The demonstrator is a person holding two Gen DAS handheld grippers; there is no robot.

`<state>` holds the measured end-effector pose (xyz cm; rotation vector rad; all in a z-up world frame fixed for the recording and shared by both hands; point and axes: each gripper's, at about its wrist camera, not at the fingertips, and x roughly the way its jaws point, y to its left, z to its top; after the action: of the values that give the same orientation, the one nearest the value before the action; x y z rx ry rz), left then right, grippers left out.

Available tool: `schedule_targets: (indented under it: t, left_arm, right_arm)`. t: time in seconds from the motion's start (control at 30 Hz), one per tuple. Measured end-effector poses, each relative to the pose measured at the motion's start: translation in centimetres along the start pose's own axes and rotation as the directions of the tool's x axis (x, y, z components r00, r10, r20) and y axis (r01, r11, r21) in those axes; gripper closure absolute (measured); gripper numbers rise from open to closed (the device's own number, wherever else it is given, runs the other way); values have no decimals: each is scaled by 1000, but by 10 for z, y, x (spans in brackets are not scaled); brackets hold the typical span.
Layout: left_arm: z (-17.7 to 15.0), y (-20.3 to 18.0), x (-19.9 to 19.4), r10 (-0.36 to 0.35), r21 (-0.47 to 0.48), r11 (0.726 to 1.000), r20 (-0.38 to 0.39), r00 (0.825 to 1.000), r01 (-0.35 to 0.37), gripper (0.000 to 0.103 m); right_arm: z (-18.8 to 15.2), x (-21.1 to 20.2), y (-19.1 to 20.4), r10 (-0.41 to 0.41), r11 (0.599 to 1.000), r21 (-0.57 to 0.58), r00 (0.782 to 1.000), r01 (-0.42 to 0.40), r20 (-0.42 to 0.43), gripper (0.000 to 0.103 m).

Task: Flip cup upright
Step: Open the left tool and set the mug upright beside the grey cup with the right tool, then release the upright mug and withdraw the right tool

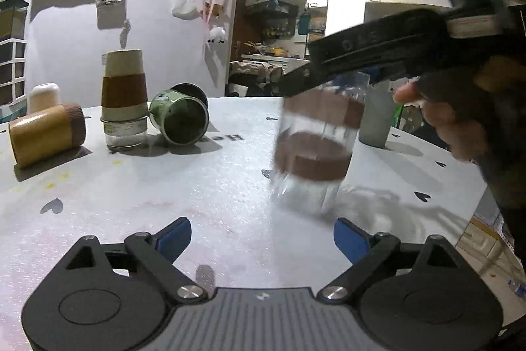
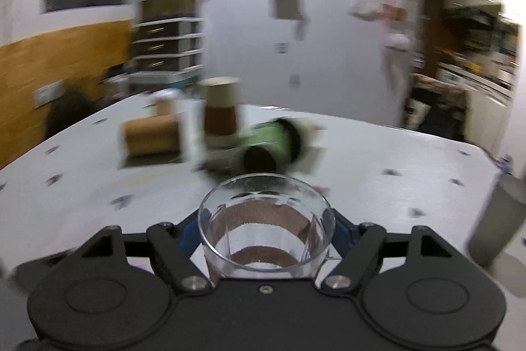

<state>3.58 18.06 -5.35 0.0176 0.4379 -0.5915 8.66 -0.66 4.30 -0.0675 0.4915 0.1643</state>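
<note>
A clear cup with a brown band [image 1: 315,147] is held by my right gripper [image 1: 332,78], which grips it near the top; the cup hangs roughly upright just above the white table [image 1: 197,186], blurred by motion. In the right wrist view the cup [image 2: 266,229] sits mouth-up between the blue fingers, with my right gripper [image 2: 266,236] shut on it. My left gripper [image 1: 263,237] is open and empty, low over the table in front of the cup.
At the back left are a wooden cup lying on its side [image 1: 46,134], an inverted cream and brown cup [image 1: 123,97] on a clear one, and a green cup on its side [image 1: 179,120]. A grey cup [image 1: 376,117] stands behind the held one. The table's edge runs at the right.
</note>
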Motion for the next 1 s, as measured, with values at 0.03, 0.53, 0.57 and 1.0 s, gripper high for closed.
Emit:
schedule_targets:
  t: [0.03, 0.53, 0.57, 1.0]
  left_arm:
    - [0, 0, 0, 3, -1, 1000, 0, 1000, -3, 9]
    - [-1, -2, 2, 24, 12, 1000, 3, 1000, -24, 9]
    - [-1, -1, 2, 25, 10, 1000, 3, 1000, -25, 9]
    - [10, -3, -1, 52, -1, 999, 8, 999, -52, 9]
  right_arm:
    - [3, 5, -11, -30, 999, 17, 1000, 30, 5, 25]
    - [32, 84, -128, -351, 913, 193, 933, 361, -84, 25]
    - [32, 85, -128, -358, 910, 192, 930, 368, -84, 25]
    - [20, 34, -113, -340, 906, 266, 940, 328, -2, 10]
